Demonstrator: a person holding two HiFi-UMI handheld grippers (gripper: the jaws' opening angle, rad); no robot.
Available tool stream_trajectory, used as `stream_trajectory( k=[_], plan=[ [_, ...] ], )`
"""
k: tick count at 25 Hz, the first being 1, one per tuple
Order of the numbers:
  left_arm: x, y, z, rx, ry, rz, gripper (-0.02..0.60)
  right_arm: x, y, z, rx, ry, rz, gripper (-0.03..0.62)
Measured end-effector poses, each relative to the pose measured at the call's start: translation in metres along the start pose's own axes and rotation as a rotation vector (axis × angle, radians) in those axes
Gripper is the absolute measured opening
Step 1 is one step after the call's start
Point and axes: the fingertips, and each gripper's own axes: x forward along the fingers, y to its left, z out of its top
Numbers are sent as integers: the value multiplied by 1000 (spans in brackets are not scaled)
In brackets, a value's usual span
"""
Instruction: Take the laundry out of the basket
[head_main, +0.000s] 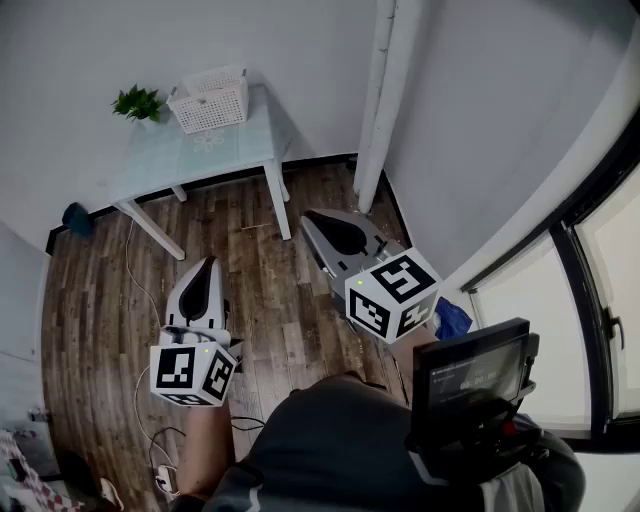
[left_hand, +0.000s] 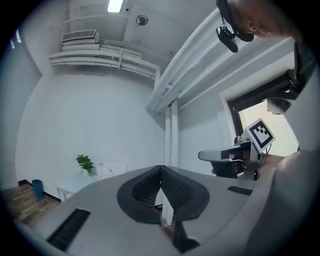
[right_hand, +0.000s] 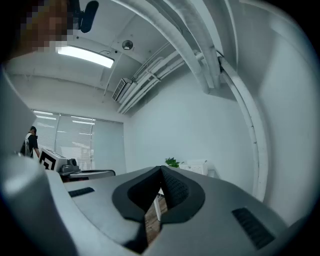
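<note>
A white lattice laundry basket (head_main: 211, 100) stands on the far end of a small pale table (head_main: 195, 155) against the wall; no laundry shows over its rim from here. The basket (left_hand: 111, 171) shows small and far off in the left gripper view, and the basket (right_hand: 196, 166) likewise in the right gripper view. My left gripper (head_main: 209, 262) is held low over the wooden floor, well short of the table, jaws together and empty. My right gripper (head_main: 309, 217) hangs nearer the table's front right leg, also shut with nothing in it.
A small green plant (head_main: 138, 102) sits left of the basket. A white pipe column (head_main: 382, 100) rises right of the table. A blue object (head_main: 75, 217) lies by the wall, cables (head_main: 150, 440) trail on the floor, and a window (head_main: 590, 290) runs along the right.
</note>
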Motion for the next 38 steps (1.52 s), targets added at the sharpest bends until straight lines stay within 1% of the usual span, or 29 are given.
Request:
stream_trajectory(
  k=[3,8,14,18,22,24,27,29,35,37,38],
  plan=[
    [1,-1,0,-4,-2,-7,9,0,1,2,2,-1,7,17],
    [1,0,-1,-38,-6,-13,9,0,1,3,4,-2,3,17],
    [-1,-1,-6,-42,20,-15,9,1,-3,4,30,-17,-9,18],
    [-1,20,-9,-53,2,-31,9,23,5,-2,31,-9,-6,18],
    [-6,26,-8,-65,4,-41,9,26,13,-3,18,-6,-9,19],
    [-10,34,-9,-92,1,-55,9,32,19,-5,12,-4,-14,18],
    [-17,57,-12,-149,-29,-92,9,49,33,-11,5,-2,-26,18],
    [-21,67,-15,-163,-31,-108,9,57,40,-15,1,1,-34,18],
    [-19,91,-20,-145,-14,-121,9,79,47,-19,-7,14,-49,20],
    [-13,101,-19,-134,-12,-104,9,90,45,-17,-14,13,-42,20],
    [-8,108,-20,-132,-13,-84,9,96,42,-16,-15,11,-38,20]
  ],
)
